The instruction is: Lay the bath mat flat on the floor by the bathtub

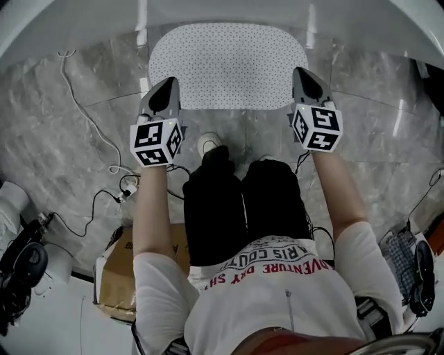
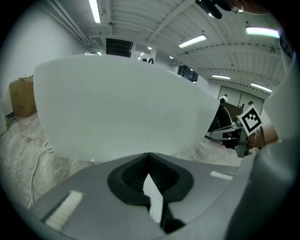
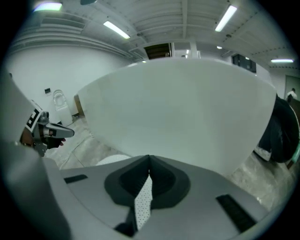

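I am crouching in front of the bathtub (image 1: 222, 10) and gripping the bath mat (image 1: 229, 66) at its two near corners. My left gripper (image 1: 168, 84) is clamping the near left corner. In the left gripper view the dotted fabric (image 2: 153, 199) is running up between the closed jaws, with the white tub wall (image 2: 117, 108) rising right behind. My right gripper (image 1: 303, 75) is doing the same at the near right corner, and the right gripper view shows a strip of the same dotted fabric (image 3: 143, 199) pinched between its closed jaws.

From the head view, the mat is lying spread out on the marble floor (image 1: 69, 152). Its far rounded edge is sitting just beside the foot of the tub, its near edge is running straight between my two grippers, and I am seeing no folds or bunching across it.

I am judging the task as nearly finished: the mat is in its place by the tub and looks flat. What is left is to lower the two corners fully if they are lifted at all, which I cannot tell from here, then open both grippers and draw them back without dragging the edge.
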The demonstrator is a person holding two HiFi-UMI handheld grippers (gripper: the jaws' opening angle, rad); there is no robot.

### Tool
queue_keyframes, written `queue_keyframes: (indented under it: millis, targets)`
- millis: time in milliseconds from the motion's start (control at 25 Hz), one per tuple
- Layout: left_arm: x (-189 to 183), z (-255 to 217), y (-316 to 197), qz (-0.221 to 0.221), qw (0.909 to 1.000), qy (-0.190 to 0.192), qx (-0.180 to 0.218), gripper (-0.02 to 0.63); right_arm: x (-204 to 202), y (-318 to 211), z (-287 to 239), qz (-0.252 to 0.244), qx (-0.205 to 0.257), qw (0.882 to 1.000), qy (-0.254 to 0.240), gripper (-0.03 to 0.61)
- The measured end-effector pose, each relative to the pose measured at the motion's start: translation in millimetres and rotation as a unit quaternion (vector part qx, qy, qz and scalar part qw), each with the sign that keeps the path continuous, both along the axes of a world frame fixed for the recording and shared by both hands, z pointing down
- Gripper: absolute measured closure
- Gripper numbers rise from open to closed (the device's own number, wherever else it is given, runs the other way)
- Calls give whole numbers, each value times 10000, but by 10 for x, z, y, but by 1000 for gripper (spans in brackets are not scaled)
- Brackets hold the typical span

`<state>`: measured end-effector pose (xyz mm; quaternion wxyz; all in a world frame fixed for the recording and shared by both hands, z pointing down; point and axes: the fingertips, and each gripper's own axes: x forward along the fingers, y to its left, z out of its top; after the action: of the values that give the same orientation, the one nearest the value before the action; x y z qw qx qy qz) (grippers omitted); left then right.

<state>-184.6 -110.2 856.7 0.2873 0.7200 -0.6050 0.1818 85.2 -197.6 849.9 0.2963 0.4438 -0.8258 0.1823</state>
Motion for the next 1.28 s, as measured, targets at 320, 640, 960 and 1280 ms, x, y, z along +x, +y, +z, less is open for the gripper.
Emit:
queue_keyframes:
  millis: [320, 640, 960, 1280]
  targets:
    - [271, -2147, 173, 181, 9996, 84, 207, 603, -320, 326, -2069, -585, -6, 9980, -228, 568]
    - [438, -4150, 182, 540, 9950, -237, 809, 603, -506, 461, -4029, -875, 431, 9933, -617, 568]
    - [325, -5815, 169, 667, 9840, -296, 1623, 602, -670, 524, -5570, -931, 1216, 9850, -790, 568]
    - [299, -6885, 104, 689, 9647, -540, 2484, 601, -521, 463, -6404, -872, 2036, 9702, -982, 568]
